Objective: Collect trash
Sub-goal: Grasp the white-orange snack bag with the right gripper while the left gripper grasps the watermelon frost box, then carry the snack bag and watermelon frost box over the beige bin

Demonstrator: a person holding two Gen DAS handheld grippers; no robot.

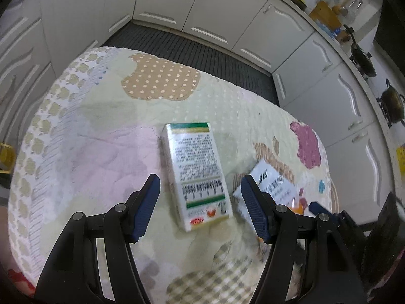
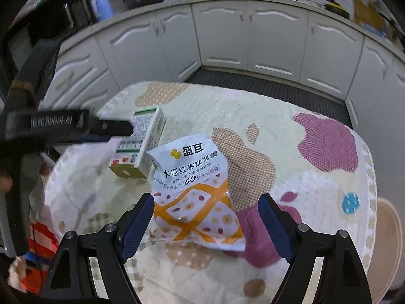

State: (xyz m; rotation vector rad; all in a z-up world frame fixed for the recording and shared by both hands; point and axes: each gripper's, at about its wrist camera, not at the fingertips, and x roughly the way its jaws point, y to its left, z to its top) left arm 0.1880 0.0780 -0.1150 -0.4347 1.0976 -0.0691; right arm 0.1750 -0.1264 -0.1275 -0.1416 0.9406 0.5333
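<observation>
A white carton with green stripes lies flat on the quilted table cover. My left gripper hovers over the carton's near end, its blue pads on either side and apart from it, open. A white and orange snack packet lies to the right of the carton. My right gripper stands open with the packet's lower half between its fingers, pads not touching it. The left gripper shows as a dark body over the carton in the right wrist view. The packet is partly hidden behind the left gripper's right finger.
White kitchen cabinets surround the table, with a dark ribbed floor mat between. Pots sit on a stove at the right counter. A red and orange object lies at the table's near left edge.
</observation>
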